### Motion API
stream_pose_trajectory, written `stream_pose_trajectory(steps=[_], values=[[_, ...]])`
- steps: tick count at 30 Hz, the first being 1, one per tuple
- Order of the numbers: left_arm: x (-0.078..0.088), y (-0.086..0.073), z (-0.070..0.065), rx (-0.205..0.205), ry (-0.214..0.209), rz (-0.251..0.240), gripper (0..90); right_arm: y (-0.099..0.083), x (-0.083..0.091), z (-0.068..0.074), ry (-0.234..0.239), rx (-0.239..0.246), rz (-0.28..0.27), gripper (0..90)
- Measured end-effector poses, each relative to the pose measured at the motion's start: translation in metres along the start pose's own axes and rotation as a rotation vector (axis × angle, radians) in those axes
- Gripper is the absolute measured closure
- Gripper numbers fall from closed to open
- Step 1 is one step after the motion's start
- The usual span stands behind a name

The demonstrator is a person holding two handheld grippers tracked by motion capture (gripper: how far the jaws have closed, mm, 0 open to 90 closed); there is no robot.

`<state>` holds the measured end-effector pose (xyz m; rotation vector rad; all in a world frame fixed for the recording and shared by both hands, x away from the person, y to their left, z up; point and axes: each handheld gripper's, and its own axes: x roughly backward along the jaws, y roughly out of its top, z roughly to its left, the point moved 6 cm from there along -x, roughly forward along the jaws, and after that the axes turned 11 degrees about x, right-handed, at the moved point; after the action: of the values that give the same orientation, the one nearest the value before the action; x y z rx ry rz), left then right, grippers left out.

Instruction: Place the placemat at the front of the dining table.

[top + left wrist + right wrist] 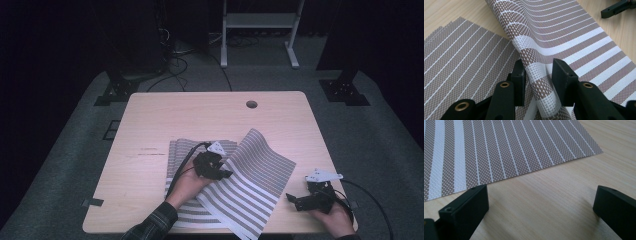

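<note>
Placemat (564,32) fold pinched by left gripper (537,75) fingers; right gripper (541,202) fingers spread. Slippage risked: shallow bite.

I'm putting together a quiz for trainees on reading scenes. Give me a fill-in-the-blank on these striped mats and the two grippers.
1. The left gripper has its jaws around a raised fold of the top ____, which is striped brown and white.
2. The right gripper has its jaws wide ____, with nothing between them.
3. The top mat lies partly over a ____ of similar mats.
4. Near the far edge of the table is a round ____.

Missing words: mat; open; stack; hole
</note>
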<state>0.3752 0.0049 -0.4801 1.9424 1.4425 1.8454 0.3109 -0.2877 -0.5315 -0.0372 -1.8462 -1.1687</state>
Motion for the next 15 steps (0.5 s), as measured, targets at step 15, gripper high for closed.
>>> stream_pose_trajectory(steps=[15], values=[[-0.011, 0.006, 0.001, 0.003, -0.005, 0.005, 60.3, 0.0, 0.0, 0.0, 0.0, 0.0, 0.0, 0.0]])
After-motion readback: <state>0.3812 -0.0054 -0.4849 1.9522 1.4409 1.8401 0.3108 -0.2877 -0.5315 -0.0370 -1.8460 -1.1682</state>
